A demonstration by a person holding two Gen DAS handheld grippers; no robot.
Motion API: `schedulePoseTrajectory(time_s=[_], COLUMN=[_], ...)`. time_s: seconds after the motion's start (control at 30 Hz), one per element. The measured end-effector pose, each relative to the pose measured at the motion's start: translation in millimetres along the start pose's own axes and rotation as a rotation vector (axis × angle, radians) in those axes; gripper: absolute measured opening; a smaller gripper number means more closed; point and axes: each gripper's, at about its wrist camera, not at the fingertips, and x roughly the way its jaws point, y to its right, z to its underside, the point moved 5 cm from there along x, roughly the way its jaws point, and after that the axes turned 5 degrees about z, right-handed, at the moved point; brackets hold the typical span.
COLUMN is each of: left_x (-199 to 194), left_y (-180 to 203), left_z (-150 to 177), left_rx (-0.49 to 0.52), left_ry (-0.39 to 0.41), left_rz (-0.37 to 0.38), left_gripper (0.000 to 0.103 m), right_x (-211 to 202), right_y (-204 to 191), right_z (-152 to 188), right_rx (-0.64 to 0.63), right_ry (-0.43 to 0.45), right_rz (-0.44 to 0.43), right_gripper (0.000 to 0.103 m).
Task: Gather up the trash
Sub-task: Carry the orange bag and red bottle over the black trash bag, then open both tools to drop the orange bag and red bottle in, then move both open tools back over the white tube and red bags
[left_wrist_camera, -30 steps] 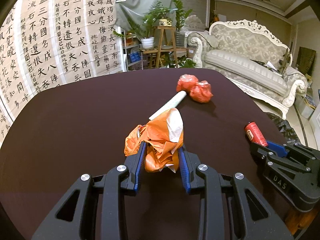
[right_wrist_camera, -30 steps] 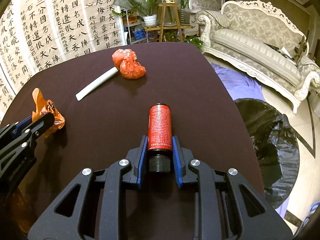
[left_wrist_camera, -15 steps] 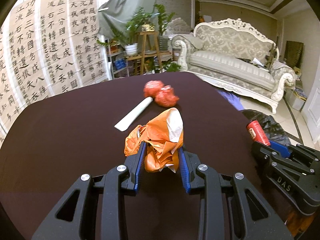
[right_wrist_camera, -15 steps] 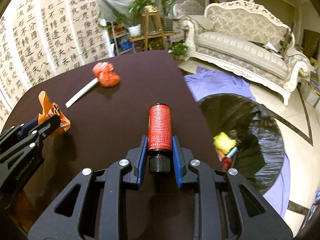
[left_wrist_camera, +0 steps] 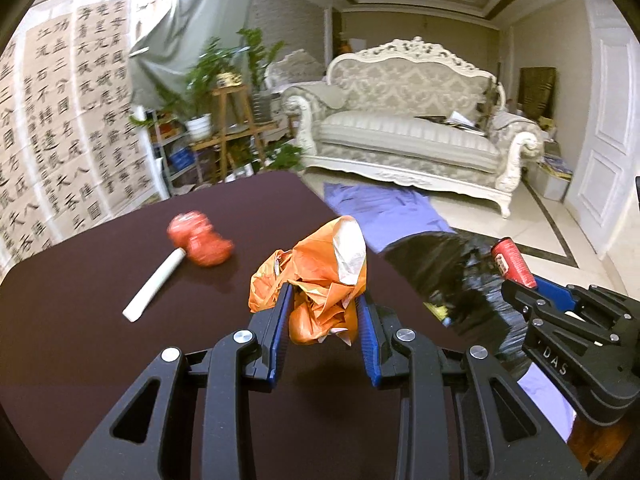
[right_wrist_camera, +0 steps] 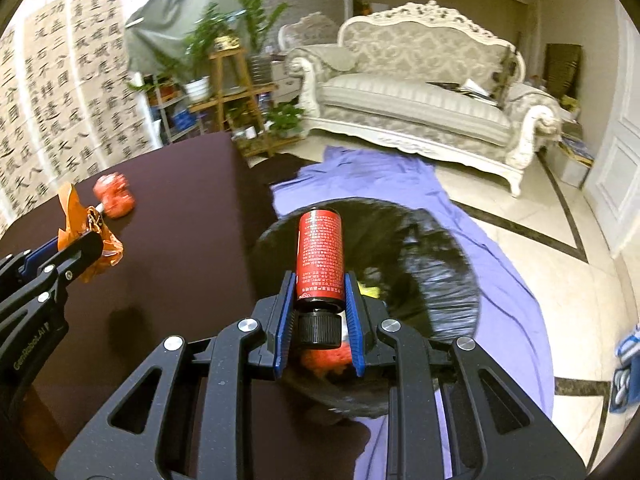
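Step in hand: carrying two pieces of trash off the counter (left_wrist_camera: 100,360) to the bin.

Left gripper (left_wrist_camera: 323,320): jaws narrowly parted and clamped on a crumpled orange wrapper (left_wrist_camera: 320,280), which bulges above and ahead of the blue pads. It hangs above the counter near the right-hand edge, not yet over the bin.

Right gripper (right_wrist_camera: 316,308): jaws close together, gripping a red can (right_wrist_camera: 320,252) by its lower body just above the black cap; the can points forward along the fingers. In the right wrist view it sits over the mouth of the black-lined bin (right_wrist_camera: 440,264), which stands on the floor on a purple cloth (right_wrist_camera: 500,320) just beside the counter. Yellow and red items already lie inside the bin.

Left on the counter: a red crumpled wad (left_wrist_camera: 200,240) and a white stick (left_wrist_camera: 154,284), touching at one end, well apart from both grippers.

Judgement: task partly done; two items are in transit, two are untouched.

Next move, as I read it: the right jaws open so the can drops into the liner; the left gripper must cross past the counter edge until the wrapper is over the opening, then release. The wrapper is light and may cling to a pad or drift, so release it well inside the rim. Then return for the wad and stick.
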Motion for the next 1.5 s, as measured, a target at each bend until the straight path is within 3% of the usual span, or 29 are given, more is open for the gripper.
schedulePoseTrajectory(time_s=[0.37, 0.8, 0.93, 1.13, 1.27, 1.5], left_x=[36.1, 70.5, 77.7, 78.6, 76.3, 67.3], left_y=[41.8, 64.6, 64.5, 63.0, 59.1, 39.2], left_z=[-14.3, -27.0, -26.0, -24.2, -25.0, -18.1], left_rx=[0.053, 0.09, 0.085, 0.072, 0.058, 0.04], left_ry=[-0.014, -0.036, -0.052, -0.057, -0.052, -0.062], left_rz=[0.042, 0.054, 0.05, 0.04, 0.032, -0.018], left_gripper=[0.032, 0.033, 0.048, 0.066, 0.073, 0.074], right_x=[18.7, 43.6, 47.0, 49.1, 49.1, 46.8], right_y=[41.4, 60.5, 61.1, 65.6, 66.9, 56.8], right_z=[-6.4, -11.8, -9.8, -7.8, -7.0, -4.0], right_rx=[0.057, 0.092, 0.097, 0.106, 0.106, 0.096], right_ry=[0.006, -0.003, 0.001, -0.008, -0.012, -0.015], right_rz=[0.048, 0.059, 0.075, 0.081, 0.085, 0.064], right_gripper=[0.023, 0.024, 0.038, 0.04, 0.04, 0.042])
